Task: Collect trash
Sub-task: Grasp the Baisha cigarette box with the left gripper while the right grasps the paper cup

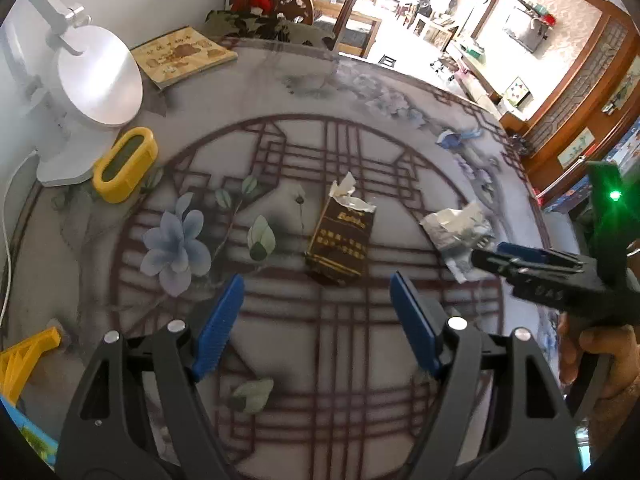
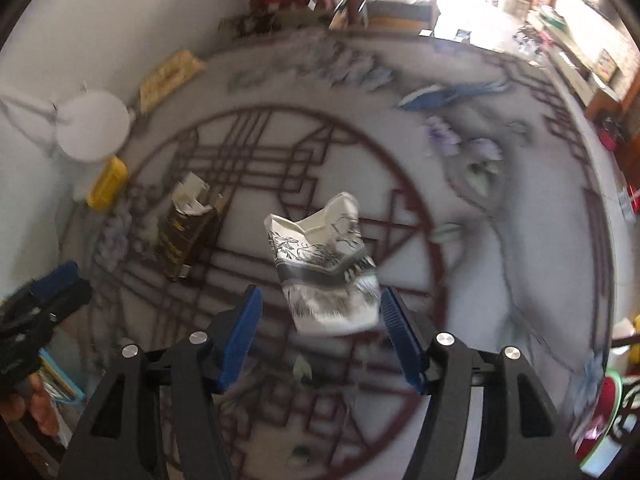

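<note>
Two open tools (image 1: 316,312) (image 2: 318,320), three wrappers (image 1: 340,236) (image 2: 324,264) (image 1: 450,138)

Floral table (image 1: 360,92) bears brown packet (image 1: 340,236), crumpled carton (image 2: 324,264), perhaps lamp (image 1: 92,88)

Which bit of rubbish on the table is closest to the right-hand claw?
The crumpled white paper cup, lying right between its open blue fingers; the torn brown packet lies farther left.

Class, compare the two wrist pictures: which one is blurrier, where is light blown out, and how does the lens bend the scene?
Right wrist view: motion blur smears the tablecloth pattern, though the crumpled paper cup stays fairly crisp. Left wrist view: sharper, the torn brown packet shows print. Both views: the doorway beyond is overexposed, and fisheye distortion curves the table edge and darkens the corners.
</note>
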Action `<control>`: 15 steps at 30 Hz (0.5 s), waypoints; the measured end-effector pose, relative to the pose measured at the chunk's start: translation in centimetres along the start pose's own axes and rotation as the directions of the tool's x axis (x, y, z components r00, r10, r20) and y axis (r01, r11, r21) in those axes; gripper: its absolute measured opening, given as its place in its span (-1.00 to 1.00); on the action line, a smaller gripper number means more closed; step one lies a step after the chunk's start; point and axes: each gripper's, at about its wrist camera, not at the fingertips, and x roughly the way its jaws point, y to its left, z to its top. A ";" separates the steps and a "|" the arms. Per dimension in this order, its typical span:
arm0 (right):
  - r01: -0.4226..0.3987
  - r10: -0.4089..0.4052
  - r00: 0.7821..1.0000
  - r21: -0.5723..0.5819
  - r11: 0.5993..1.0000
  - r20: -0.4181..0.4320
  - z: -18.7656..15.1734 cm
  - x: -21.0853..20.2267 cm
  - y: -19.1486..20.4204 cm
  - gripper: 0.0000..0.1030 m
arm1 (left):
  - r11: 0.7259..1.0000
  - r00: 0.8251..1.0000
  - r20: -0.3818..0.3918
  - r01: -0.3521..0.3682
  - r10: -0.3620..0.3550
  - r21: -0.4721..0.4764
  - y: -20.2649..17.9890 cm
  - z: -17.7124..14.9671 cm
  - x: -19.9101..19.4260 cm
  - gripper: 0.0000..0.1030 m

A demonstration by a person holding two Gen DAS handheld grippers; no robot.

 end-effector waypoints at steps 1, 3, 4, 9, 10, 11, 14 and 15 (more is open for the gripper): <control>0.005 -0.005 1.000 -0.006 1.000 -0.012 0.1 0.5 0.0 0.17 | 1.000 1.000 -0.005 -0.001 0.001 0.001 0.0 0.2 0.6 0.41; -0.004 0.003 0.999 -0.010 1.000 -0.045 0.4 1.7 -0.2 0.17 | 1.000 1.000 -0.019 -0.003 0.003 0.012 -0.3 0.9 1.8 0.41; -0.005 0.005 0.999 -0.013 1.000 -0.048 0.5 2.0 -0.3 0.15 | 1.000 1.000 -0.024 -0.004 0.004 0.020 -0.5 1.1 2.3 0.41; -0.009 0.009 1.000 -0.003 1.000 0.006 0.3 1.1 -1.1 0.11 | 0.997 0.999 -0.043 -0.013 0.017 0.082 -1.9 2.4 5.2 0.41; -0.011 0.011 1.000 0.009 1.000 0.022 0.0 0.5 -1.5 0.11 | 0.996 0.999 -0.050 -0.016 0.020 0.092 -2.2 2.5 5.8 0.41; -0.014 0.013 0.999 0.019 1.000 0.031 -0.3 0.1 -1.8 0.11 | 0.995 0.998 -0.058 -0.017 0.023 0.102 -2.4 2.6 6.4 0.41; -0.018 0.015 0.998 0.052 0.998 0.055 -1.5 -1.8 -2.8 0.12 | 0.992 0.996 -0.083 -0.024 0.035 0.123 -2.9 2.8 8.1 0.41; -0.019 0.016 0.998 0.059 0.998 0.057 -1.8 -2.4 -3.0 0.12 | 0.992 0.995 -0.087 -0.028 0.039 0.127 -3.0 2.9 8.6 0.41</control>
